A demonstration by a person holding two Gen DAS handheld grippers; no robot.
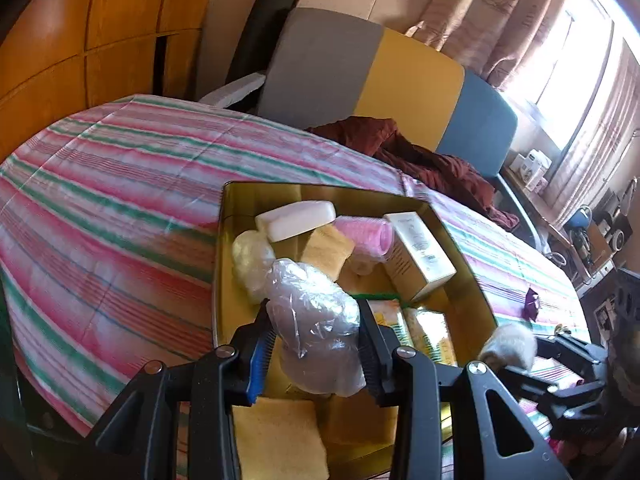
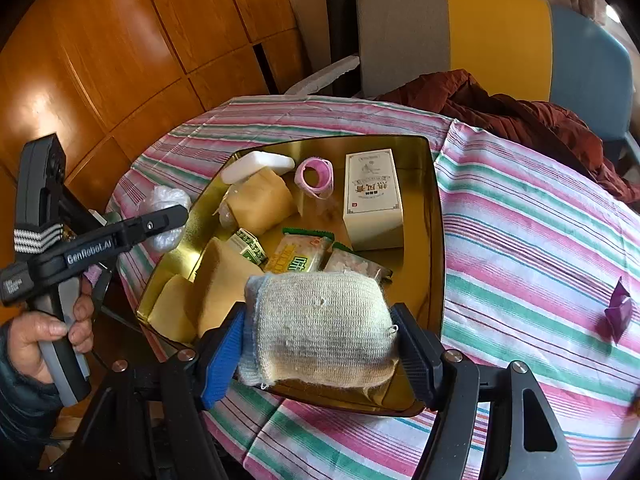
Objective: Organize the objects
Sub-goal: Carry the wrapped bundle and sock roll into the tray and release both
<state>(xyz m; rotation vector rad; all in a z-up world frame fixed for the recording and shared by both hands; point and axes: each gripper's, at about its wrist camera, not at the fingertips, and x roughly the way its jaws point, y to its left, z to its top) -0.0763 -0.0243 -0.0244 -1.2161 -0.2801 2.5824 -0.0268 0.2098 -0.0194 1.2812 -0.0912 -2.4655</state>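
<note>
A gold tin tray point(image 1: 476, 284) point(image 2: 432, 216) sits on the striped tablecloth. It holds a white soap bar point(image 1: 296, 218), a pink hair roller point(image 1: 366, 238), a cream box point(image 1: 420, 256) point(image 2: 374, 200), yellow sponges point(image 1: 328, 252), and snack packets point(image 2: 298, 256). My left gripper point(image 1: 316, 344) is shut on a crumpled clear plastic bag point(image 1: 316, 320) over the tray's near left part; it also shows in the right wrist view point(image 2: 164, 216). My right gripper point(image 2: 320, 340) is shut on a folded knitted beige cloth point(image 2: 324, 328) above the tray's near edge.
A dark red garment point(image 1: 432, 160) point(image 2: 520, 116) lies at the table's far side, against a grey, yellow and blue chair back point(image 2: 480, 28). A small purple paper piece point(image 2: 618, 312) lies on the cloth at right. Wooden panelling point(image 2: 120, 48) stands at left.
</note>
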